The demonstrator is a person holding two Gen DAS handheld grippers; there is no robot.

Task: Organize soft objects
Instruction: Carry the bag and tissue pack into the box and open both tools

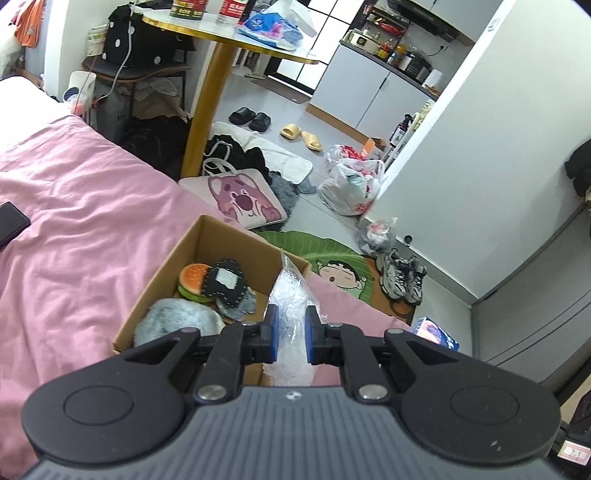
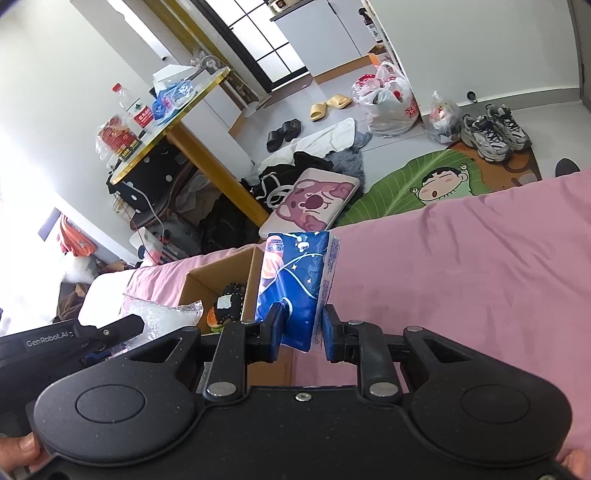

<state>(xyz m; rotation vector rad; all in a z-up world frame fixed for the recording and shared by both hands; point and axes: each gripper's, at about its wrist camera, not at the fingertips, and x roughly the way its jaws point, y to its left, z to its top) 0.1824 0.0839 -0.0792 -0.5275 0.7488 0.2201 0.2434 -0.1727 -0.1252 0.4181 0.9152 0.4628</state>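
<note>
While the left claw (image 1: 291, 334) pinches a plastic bag (image 1: 291, 295), the right claw (image 2: 301, 332) clamps a tissue pack (image 2: 295, 280).

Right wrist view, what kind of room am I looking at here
Most likely a small studio flat or bedroom with a kitchen corner. A bed with a pink sheet fills the foreground, slippers and sneakers lie on the floor, and white kitchen cabinets stand at the back.

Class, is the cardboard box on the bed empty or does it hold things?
It holds things: the cardboard box contains a burger toy, a grey furry item and a dark patch.
</note>
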